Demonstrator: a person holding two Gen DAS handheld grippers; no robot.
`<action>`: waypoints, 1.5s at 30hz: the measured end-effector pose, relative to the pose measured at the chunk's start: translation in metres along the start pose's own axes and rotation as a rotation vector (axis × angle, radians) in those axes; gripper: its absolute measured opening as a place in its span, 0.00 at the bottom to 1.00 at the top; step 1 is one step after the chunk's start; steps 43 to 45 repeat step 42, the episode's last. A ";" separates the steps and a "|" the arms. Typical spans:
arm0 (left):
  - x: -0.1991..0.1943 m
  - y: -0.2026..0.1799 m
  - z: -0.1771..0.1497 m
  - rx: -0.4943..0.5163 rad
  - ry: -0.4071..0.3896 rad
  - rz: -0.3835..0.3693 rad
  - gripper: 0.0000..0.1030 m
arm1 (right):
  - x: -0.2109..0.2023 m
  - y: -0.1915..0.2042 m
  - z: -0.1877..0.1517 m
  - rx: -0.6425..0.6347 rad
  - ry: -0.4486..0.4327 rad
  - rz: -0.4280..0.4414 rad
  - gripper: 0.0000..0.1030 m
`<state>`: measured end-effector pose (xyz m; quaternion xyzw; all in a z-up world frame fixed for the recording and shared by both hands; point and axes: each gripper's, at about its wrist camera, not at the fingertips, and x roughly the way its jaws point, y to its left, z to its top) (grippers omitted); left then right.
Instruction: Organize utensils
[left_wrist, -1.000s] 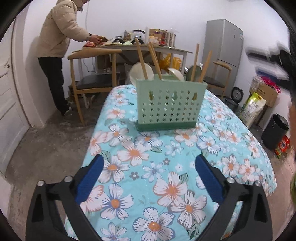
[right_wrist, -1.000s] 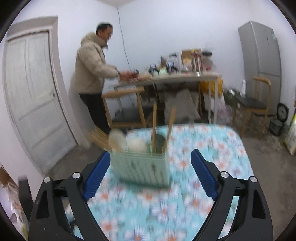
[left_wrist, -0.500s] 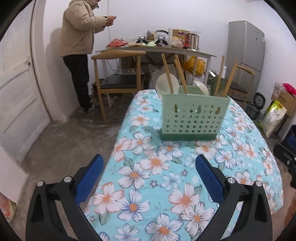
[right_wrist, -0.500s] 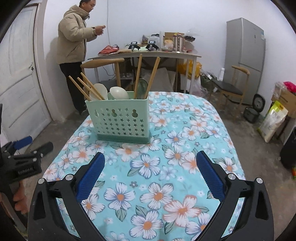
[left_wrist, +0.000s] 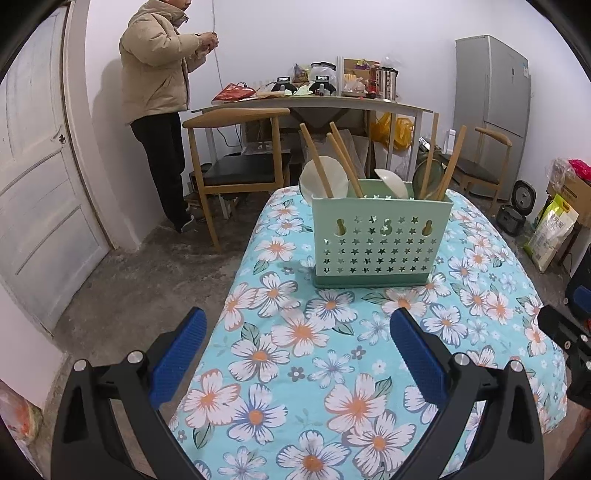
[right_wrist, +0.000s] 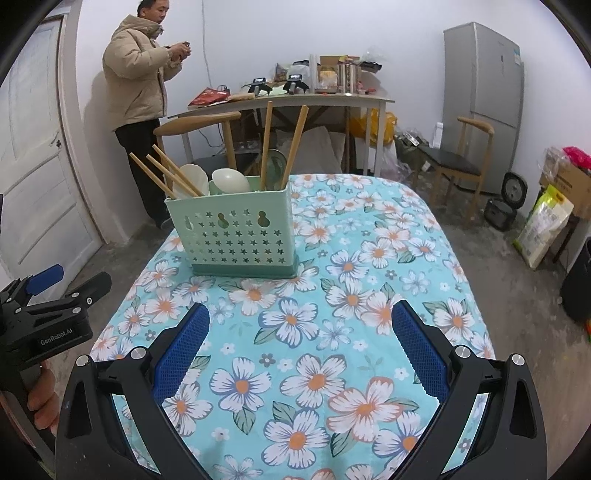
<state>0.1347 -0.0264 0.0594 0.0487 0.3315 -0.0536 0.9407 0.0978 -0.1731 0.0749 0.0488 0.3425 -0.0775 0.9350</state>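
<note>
Utensils, assorted: wooden chopsticks (left_wrist: 338, 155), pale spoons (left_wrist: 391, 182) and one dark green spoon (right_wrist: 275, 162), all standing in a mint-green perforated caddy (left_wrist: 380, 243). Location: the caddy stands upright toward the far half of a counter (right_wrist: 406, 258) covered with a turquoise flowered cloth. Contents by section, as far as can be read: three chopsticks leaning out at the left end with a large pale spoon (left_wrist: 321, 179) behind them; a smaller pale spoon near the middle; two chopsticks (right_wrist: 282, 144) upright at the right end with the dark spoon. Inner dividers are hidden behind the front wall, so exact compartments cannot be told. Loose items on the cloth: none visible. Left gripper (left_wrist: 295, 354): jaws spread wide, nothing between them, well apart from the caddy. Right gripper (right_wrist: 299, 350): jaws at full spread after widening a little further, likewise empty and clear of the caddy. Status, as a judgement: every visible utensil is already housed, so the task looks finished or nearly so; what may remain is regrouping chopsticks split across two ends. Background: a person in a beige jacket (right_wrist: 136, 74) stands at a cluttered table, uninvolved.
</note>
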 end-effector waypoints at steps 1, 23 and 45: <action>0.000 0.000 0.001 0.001 -0.003 0.003 0.95 | 0.000 0.000 0.000 0.001 0.002 0.000 0.92; 0.005 0.000 0.004 -0.031 0.027 -0.004 0.95 | -0.001 -0.003 0.000 0.004 0.013 -0.024 0.92; 0.012 -0.006 0.000 -0.005 0.081 -0.042 0.95 | 0.000 -0.002 0.000 0.002 0.019 -0.021 0.92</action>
